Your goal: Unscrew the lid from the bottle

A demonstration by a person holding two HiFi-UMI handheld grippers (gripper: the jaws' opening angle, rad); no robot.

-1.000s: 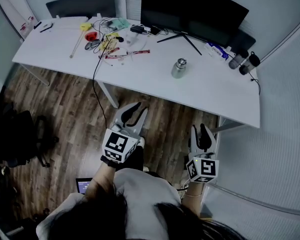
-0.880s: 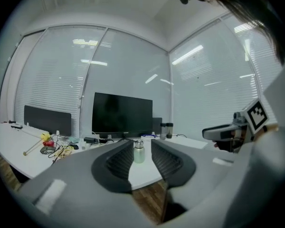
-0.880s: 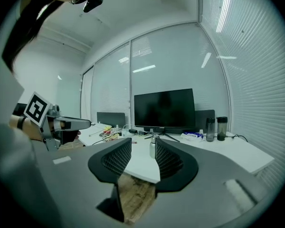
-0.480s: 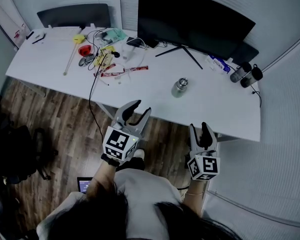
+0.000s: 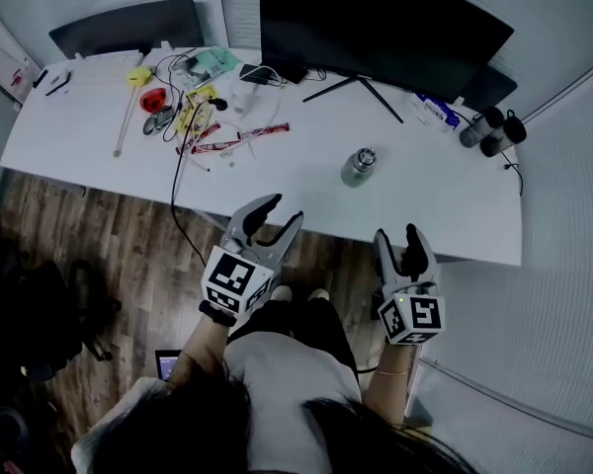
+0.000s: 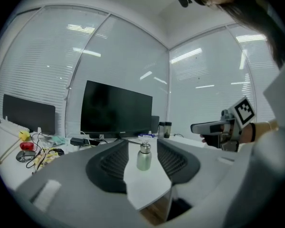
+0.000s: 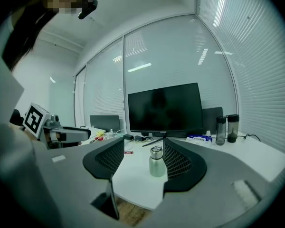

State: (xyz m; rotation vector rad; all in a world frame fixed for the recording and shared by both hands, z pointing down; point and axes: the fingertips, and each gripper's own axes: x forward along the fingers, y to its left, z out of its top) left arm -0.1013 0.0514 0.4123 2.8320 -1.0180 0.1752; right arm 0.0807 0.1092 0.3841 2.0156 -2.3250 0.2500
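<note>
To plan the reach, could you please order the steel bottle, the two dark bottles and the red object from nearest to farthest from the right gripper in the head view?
From the right gripper, jaws opening and empty:
1. The steel bottle, just ahead, mid-table.
2. The two dark bottles, back-right corner.
3. The red object, far left in the clutter.

The head view looks steeply down from overhead, with the table (image 5: pixel 425 186) toward 12 o'clock. Both gripper views sit low, short of the table's near edge, and face 12 o'clock across it from well back. All three views share the bottle (image 5: pixel 359 166) and the monitor (image 5: pixel 376 28).
</note>
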